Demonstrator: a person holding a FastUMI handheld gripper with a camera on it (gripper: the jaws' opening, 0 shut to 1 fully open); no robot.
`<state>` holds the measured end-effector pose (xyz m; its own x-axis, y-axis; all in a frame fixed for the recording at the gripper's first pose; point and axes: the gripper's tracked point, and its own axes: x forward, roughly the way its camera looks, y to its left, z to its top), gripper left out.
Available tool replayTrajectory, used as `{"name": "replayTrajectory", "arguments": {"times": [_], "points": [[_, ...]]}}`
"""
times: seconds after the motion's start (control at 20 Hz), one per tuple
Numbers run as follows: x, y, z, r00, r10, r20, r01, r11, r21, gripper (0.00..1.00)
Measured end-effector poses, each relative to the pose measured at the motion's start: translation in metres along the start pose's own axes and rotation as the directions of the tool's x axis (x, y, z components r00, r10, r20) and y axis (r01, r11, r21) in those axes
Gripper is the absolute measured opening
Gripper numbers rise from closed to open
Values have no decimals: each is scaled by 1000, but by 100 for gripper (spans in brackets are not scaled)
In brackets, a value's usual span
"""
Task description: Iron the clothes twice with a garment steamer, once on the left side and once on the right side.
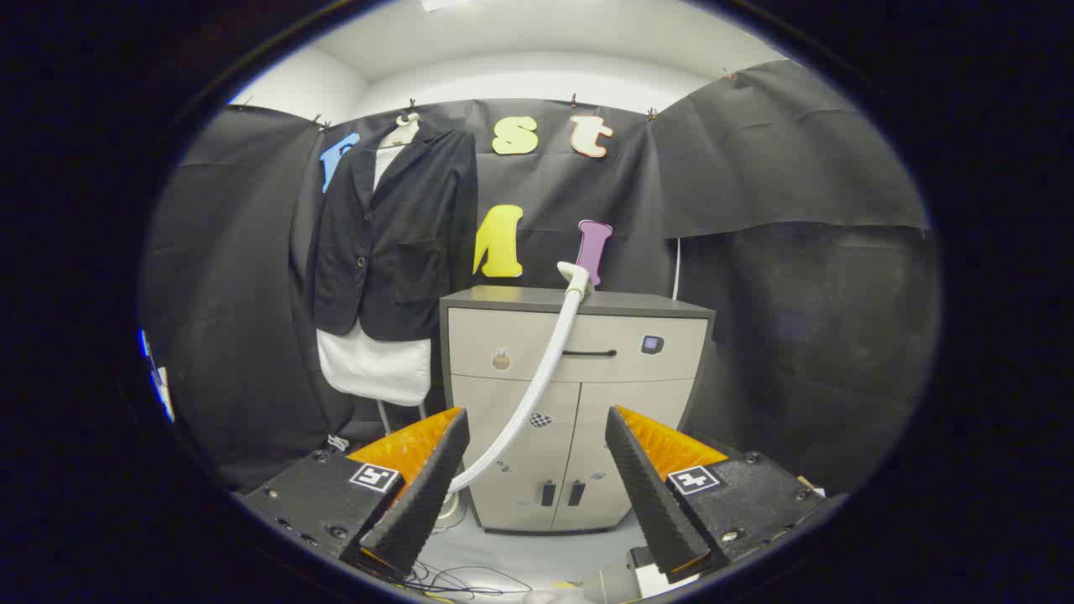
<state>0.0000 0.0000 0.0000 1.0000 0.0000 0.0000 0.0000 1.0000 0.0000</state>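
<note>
A black jacket (394, 235) hangs on a hanger against the booth wall, over a white garment (375, 369) that shows below its hem. The steamer's white head (576, 277) rests on top of the grey cabinet (579, 394), and its white hose (537, 394) curves down past the cabinet front toward the floor behind my left finger. My gripper (537, 424) is open, well back from the cabinet, with nothing between its fingers. The cabinet doors stand straight ahead of the fingers, and the jacket hangs beyond and to the left of them.
The grey cabinet has a drawer with a dark handle (589, 353) and two doors below. Thin cables (470, 579) lie on the pale floor under the fingers. Black cloth walls close in on both sides.
</note>
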Motion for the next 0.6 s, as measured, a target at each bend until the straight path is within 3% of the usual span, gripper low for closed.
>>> {"name": "replayTrajectory", "arguments": {"times": [0.6], "points": [[7,-9,1,1000,-6,5,6,1000,3,100]]}}
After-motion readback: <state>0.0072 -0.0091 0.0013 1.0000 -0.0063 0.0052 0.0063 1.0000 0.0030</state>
